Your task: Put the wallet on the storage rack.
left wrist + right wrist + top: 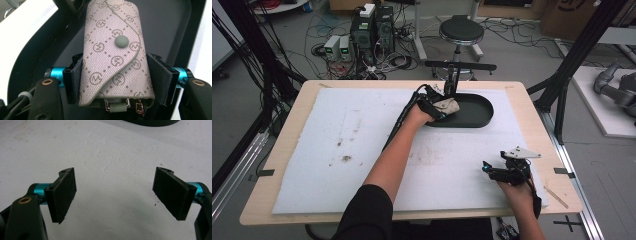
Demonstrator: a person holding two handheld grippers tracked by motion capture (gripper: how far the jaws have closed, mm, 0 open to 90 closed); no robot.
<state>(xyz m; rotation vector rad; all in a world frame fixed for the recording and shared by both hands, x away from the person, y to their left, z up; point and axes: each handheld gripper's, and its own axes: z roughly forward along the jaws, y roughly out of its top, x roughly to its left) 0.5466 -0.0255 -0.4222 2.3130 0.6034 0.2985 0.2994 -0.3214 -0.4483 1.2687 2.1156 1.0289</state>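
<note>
My left gripper (443,106) is shut on a beige monogram key pouch (113,55) with a grey snap button. Both pads press the pouch's sides, and it hangs over the left end of a black oval tray (472,111); the pouch (446,105) looks small and tan from above. Metal clasps stick out of its near end. Near the table's front right, my right gripper (486,168) stands open over the white mat (107,157), with nothing between its pads (63,195).
The tray sits at the back middle of the white foam mat (362,150), which covers most of the wooden table (292,125). A black stand (453,70) rises behind the tray. Brown stains (346,158) mark the mat's left half.
</note>
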